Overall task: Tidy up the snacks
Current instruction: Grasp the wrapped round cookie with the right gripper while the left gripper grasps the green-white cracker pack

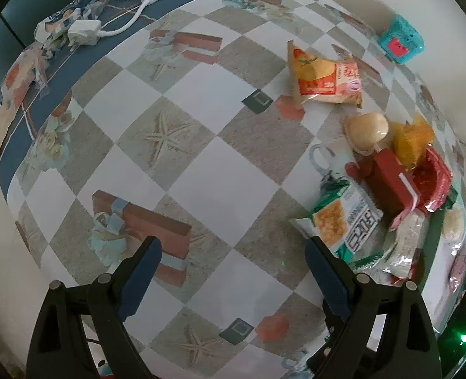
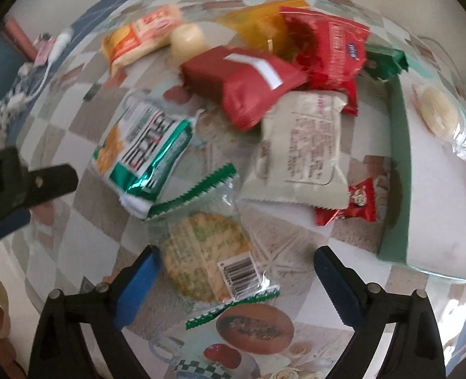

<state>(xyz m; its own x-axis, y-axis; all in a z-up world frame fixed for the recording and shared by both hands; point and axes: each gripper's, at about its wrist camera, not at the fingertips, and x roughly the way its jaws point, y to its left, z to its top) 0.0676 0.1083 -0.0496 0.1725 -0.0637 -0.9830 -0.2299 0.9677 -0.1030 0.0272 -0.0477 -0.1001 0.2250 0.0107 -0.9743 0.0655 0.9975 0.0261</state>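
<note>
Left wrist view: we hold the left tool (image 1: 233, 271) pointing down over bare checked bench (image 1: 201, 145), its jaws wide with nothing between them. The snack heap sits at about three o'clock, with a green-and-white cracker pack (image 1: 343, 221) nearest the right finger, a dark red pack (image 1: 387, 180) beyond it, and an orange pack (image 1: 324, 79) lying apart at one o'clock. Right wrist view: the right tool (image 2: 237, 271) stands wide as well, hanging over a round biscuit in a clear wrapper (image 2: 207, 262); the left finger is just beside the wrapper's edge, the right finger well clear of it, and no pad presses yet. The rest of the heap, a white pack (image 2: 299, 154), a small red sachet (image 2: 356, 202) and the green-and-white pack, lies from ten to one o'clock, and a teal-rimmed tray (image 2: 397, 158) with one biscuit already in it sits at three o'clock. We judge the biscuit to be the next pick. To do it well, we should shift the tool toward nine o'clock until the wrapper is centred, close gently on the disc itself so it does not crack, and lift clear of the serrated flap.
</note>
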